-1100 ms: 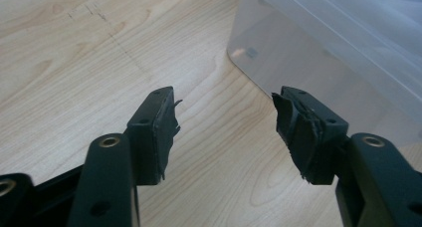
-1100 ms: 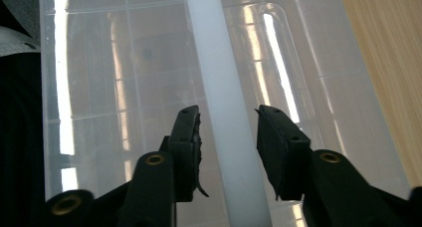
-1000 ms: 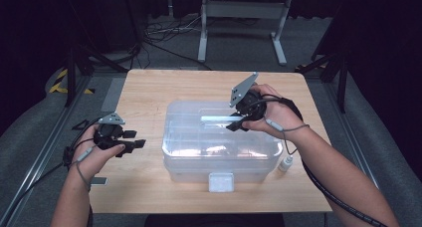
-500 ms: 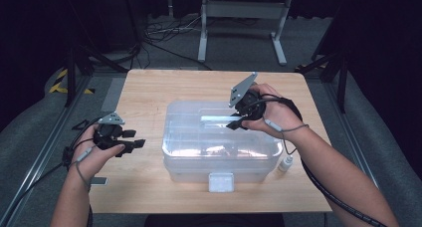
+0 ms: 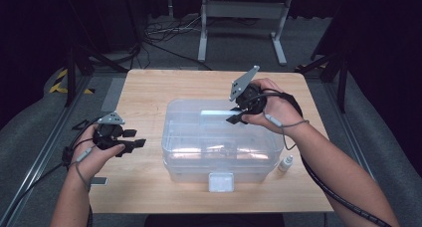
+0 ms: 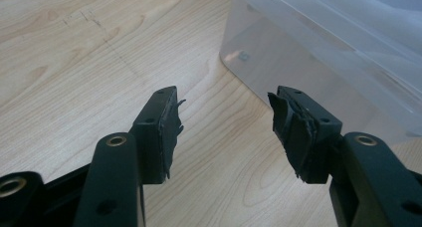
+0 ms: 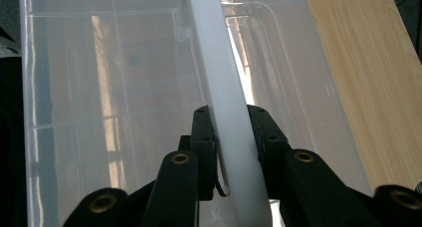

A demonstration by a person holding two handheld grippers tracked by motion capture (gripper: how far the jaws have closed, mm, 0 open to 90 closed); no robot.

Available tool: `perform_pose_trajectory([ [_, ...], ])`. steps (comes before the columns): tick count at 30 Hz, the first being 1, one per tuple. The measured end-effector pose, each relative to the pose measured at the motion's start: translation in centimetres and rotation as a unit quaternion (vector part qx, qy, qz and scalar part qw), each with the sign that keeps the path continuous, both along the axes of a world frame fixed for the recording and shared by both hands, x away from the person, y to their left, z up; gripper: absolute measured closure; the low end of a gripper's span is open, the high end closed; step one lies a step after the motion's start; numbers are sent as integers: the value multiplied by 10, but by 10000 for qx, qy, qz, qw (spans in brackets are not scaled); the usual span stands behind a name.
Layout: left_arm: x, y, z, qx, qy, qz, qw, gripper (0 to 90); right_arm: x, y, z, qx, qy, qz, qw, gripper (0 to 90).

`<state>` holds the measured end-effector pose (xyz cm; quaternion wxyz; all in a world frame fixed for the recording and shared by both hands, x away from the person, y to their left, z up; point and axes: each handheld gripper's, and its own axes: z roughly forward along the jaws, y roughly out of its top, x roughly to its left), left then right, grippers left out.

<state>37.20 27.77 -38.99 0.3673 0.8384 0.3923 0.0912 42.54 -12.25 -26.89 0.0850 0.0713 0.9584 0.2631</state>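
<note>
A clear plastic storage box (image 5: 219, 142) with a lid sits in the middle of the wooden table (image 5: 149, 92). A white carrying handle (image 5: 219, 112) (image 7: 224, 87) runs across the lid's top. My right gripper (image 5: 234, 118) (image 7: 231, 137) is shut on that handle at its right end, both pads pressed against its sides. My left gripper (image 5: 137, 140) (image 6: 224, 122) hovers low over the table just left of the box (image 6: 328, 43), jaws open and empty, pointing toward the box's near left corner.
A small white dropper bottle (image 5: 285, 164) stands on the table by the box's right front corner. A white latch (image 5: 221, 181) sits on the box's front. A small dark flat object (image 5: 98, 180) lies near the table's left front edge. Metal frame legs stand beyond the table.
</note>
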Motion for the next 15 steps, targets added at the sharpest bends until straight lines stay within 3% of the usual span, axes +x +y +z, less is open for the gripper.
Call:
perform_pose_trajectory([
  [15, -2, -5, 6, -86, -134, -95, 9998, 453, 24, -1, 14, 119, 28, -237, 9996, 733],
])
